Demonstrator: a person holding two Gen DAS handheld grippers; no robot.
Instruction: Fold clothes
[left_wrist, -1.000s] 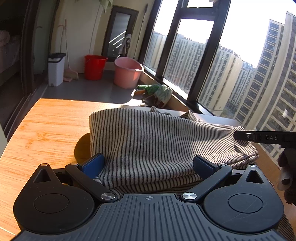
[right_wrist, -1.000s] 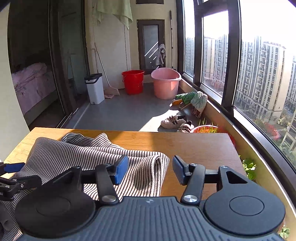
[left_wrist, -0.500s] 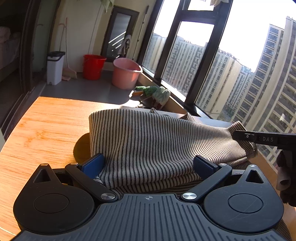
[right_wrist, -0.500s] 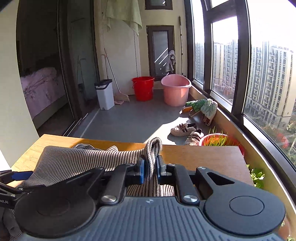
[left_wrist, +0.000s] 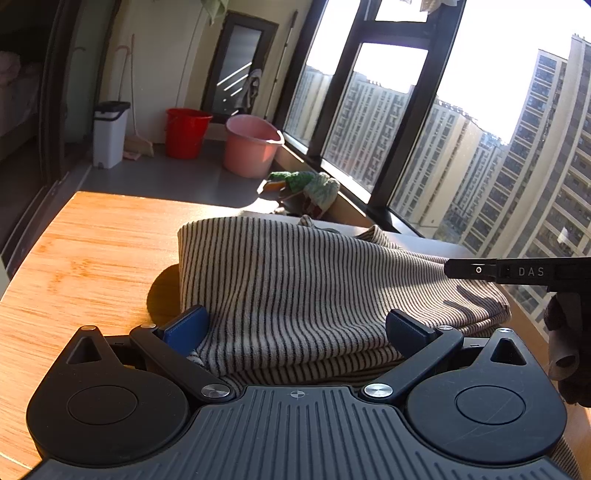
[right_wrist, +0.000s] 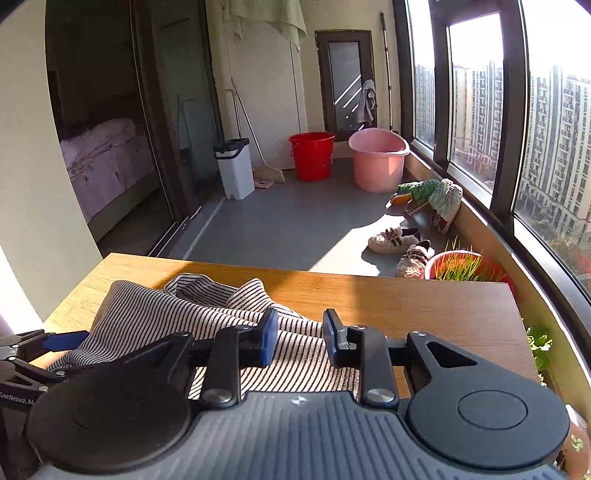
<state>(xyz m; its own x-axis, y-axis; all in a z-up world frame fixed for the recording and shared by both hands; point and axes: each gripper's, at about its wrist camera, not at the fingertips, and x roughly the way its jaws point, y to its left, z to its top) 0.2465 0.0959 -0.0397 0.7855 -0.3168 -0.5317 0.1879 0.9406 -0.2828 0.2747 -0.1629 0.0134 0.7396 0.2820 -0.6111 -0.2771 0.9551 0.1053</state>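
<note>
A grey-and-white striped garment (left_wrist: 317, 280) lies folded in layers on the wooden table (left_wrist: 85, 258). My left gripper (left_wrist: 295, 326) is open, its blue pads spread wide on either side of the garment's near edge. My right gripper (right_wrist: 299, 338) is open just above the garment's right part (right_wrist: 295, 354), which lies flat on the table. The right gripper's arm shows at the right of the left wrist view (left_wrist: 517, 271). The left gripper's blue fingertip (right_wrist: 66, 339) shows at the left of the right wrist view.
Beyond the table's far edge (right_wrist: 332, 275) is a balcony floor with a red bucket (right_wrist: 312, 155), a pink tub (right_wrist: 376, 158), a white bin (right_wrist: 234, 166), slippers (right_wrist: 402, 245) and a potted plant (right_wrist: 461, 266). Windows run along the right.
My right gripper was shut on a raised fold of the garment half a second ago; it has opened and the cloth has dropped flat. The left gripper has stayed open and nearly still.
</note>
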